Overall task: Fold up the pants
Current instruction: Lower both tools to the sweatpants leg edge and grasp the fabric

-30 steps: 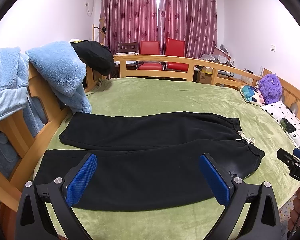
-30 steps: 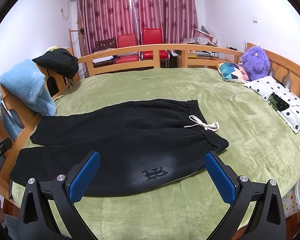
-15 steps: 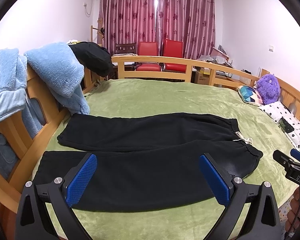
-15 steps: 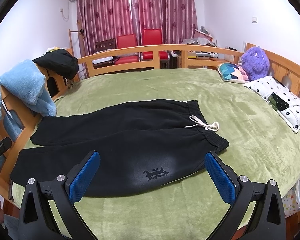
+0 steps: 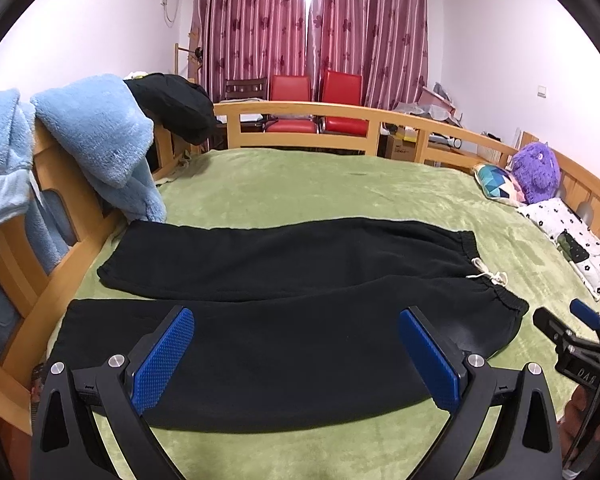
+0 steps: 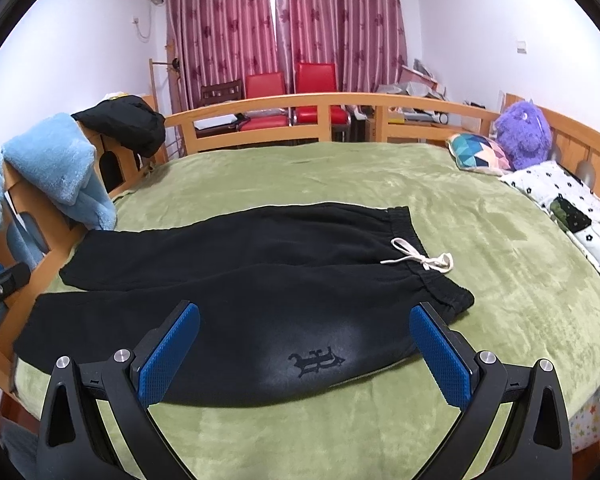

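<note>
Since a second ago the left gripper (image 5: pixel 296 354) has shifted slightly; the pants (image 6: pixel 236 280) lie unmoved. They stay flat on the green bed (image 6: pixel 500 280), waistband right. Both the left and the right gripper (image 6: pixel 304 356) hover at the near edge, fingers spread, holding nothing.

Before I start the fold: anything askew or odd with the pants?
Nothing serious. The black pants lie flat on the green blanket, legs slightly splayed; the white drawstring trails loose over the waistband.

Black sweatpants (image 6: pixel 236 280) spread flat on green blanket (image 6: pixel 480 280) just ahead of wide-open right gripper (image 6: pixel 305 350); white drawstring (image 6: pixel 420 258) ahead-right at waistband, embroidered logo (image 6: pixel 316 362) between the blue pads (image 6: pixel 168 354).
</note>
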The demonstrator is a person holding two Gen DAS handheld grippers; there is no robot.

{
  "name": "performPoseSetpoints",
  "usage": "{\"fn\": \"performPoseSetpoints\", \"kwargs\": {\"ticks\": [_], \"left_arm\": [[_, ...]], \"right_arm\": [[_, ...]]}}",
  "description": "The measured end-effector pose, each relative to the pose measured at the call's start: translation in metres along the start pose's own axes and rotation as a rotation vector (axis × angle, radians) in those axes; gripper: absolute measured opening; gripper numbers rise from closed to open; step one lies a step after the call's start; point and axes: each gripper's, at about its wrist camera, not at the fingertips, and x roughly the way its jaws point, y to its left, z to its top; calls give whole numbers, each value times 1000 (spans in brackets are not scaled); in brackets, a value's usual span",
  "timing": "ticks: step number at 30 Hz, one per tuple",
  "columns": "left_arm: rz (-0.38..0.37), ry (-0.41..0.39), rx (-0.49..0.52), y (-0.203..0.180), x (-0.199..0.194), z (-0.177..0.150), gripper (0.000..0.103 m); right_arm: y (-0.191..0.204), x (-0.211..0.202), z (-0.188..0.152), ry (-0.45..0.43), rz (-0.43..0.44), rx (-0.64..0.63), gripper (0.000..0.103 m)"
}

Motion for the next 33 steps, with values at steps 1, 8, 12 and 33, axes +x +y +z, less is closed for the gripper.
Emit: {"fn": "performPoseSetpoints", "kwargs": {"ticks": [1,8,12,33], "left_arm": [[0,3,-4,1,4,-3,103],[-19,34,-68,24,39,-37,103],[-20,98,-145,53,65,-78,103],[43,269,-475,198,119,-179,94]], "right_arm": [[-3,5,-6,-7,4,0,103],[-43,63,-55,98,-7,8,101],[-81,91,-80,168,-9,105,93],[-110,154,-96,246,23,302,80]]}}
